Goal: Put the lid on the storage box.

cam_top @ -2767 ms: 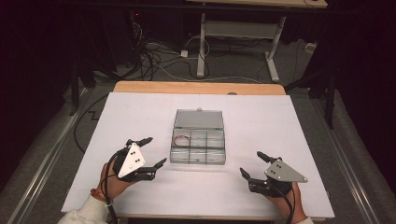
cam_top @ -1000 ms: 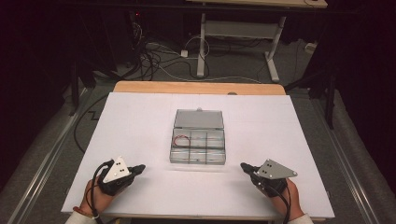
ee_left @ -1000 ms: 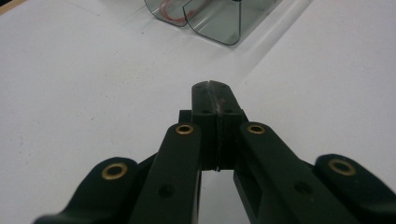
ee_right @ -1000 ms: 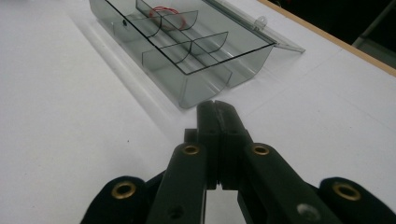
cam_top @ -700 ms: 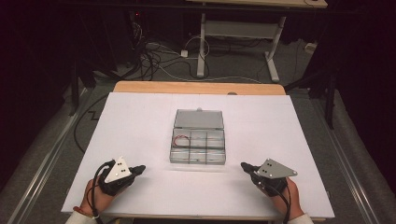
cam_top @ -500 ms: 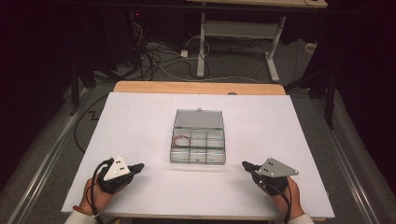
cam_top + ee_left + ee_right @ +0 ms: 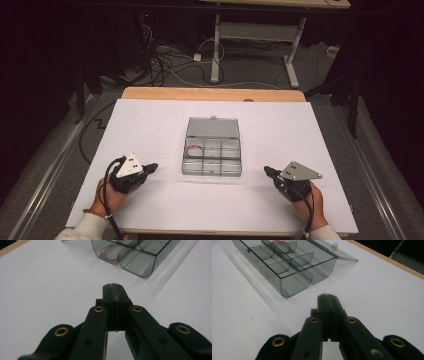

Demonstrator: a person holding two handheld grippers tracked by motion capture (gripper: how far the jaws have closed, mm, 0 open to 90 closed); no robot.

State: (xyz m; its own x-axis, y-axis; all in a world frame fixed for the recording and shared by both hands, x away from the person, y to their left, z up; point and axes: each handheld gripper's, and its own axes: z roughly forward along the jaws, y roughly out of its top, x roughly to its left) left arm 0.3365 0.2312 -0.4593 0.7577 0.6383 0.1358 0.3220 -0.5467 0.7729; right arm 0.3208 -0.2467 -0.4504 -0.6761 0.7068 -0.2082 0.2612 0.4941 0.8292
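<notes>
Now, at the left of the white worktop, the left hand-held gripper has its jaws pressed together on nothing, and since a second ago it has slid a little nearer the clear compartment box, though it remains apart from it. At the middle, the box sits where it was, lid folded back, with a red wire loop in its far left compartment. To the right, the right hand-held gripper is likewise closed and empty, resting much as before near the box's right front corner.
</notes>
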